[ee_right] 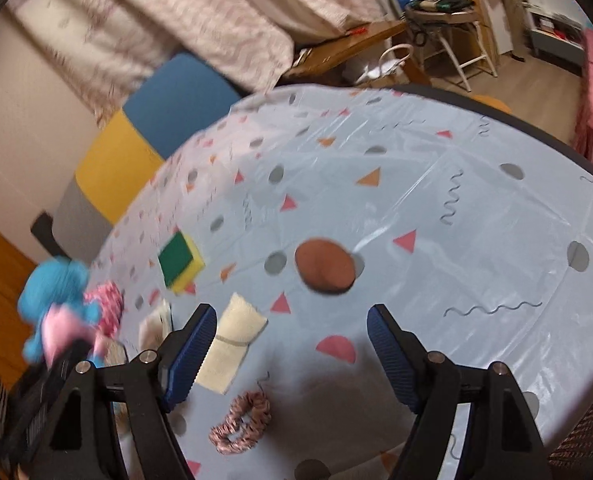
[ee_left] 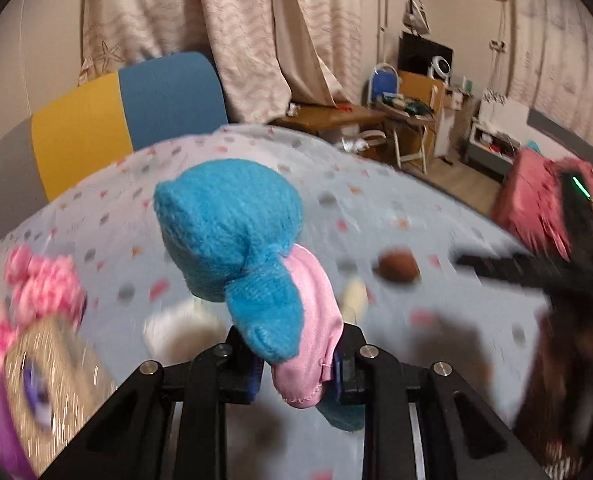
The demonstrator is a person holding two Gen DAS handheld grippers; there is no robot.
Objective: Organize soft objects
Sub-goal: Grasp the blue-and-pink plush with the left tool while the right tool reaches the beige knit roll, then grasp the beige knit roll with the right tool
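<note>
The left gripper [ee_left: 296, 368] is clamping a blue plush toy [ee_left: 232, 240] by its pink satin part, jaws drawn in tight on the fabric, and is holding it lifted clear of the desk [ee_left: 376, 208]. The rest of the toy is standing up beyond the pads, unsupported. In my judgement that is the main risk: the hold is on thin, slippery cloth near one end, so a quick swing could let the body flop and the satin slide out, dropping the toy back among the other items. The left view is heavily smeared at its edges, which suggests fast travel and makes such a slip more likely. A pink fuzzy item [ee_left: 44, 284] and a glittery box [ee_left: 52, 372] are lying to the left of the toy in that view, close enough that a low pass could knock them.

The right gripper [ee_right: 292, 356] is standing wide apart with nothing between its blue pads [ee_right: 190, 354]. It is pointing steeply down at the desk, hovering over a folded cream cloth [ee_right: 232, 344], with a pink scrunchie [ee_right: 240, 422] nearer the camera than the cloth and a brown round pad [ee_right: 324, 266] beyond it. A green and yellow sponge [ee_right: 180, 262] is lying left of the brown pad. From here the two grippers are working close together; the toy is showing at the far left of the right view, so crossing paths could cause a bump.
</note>
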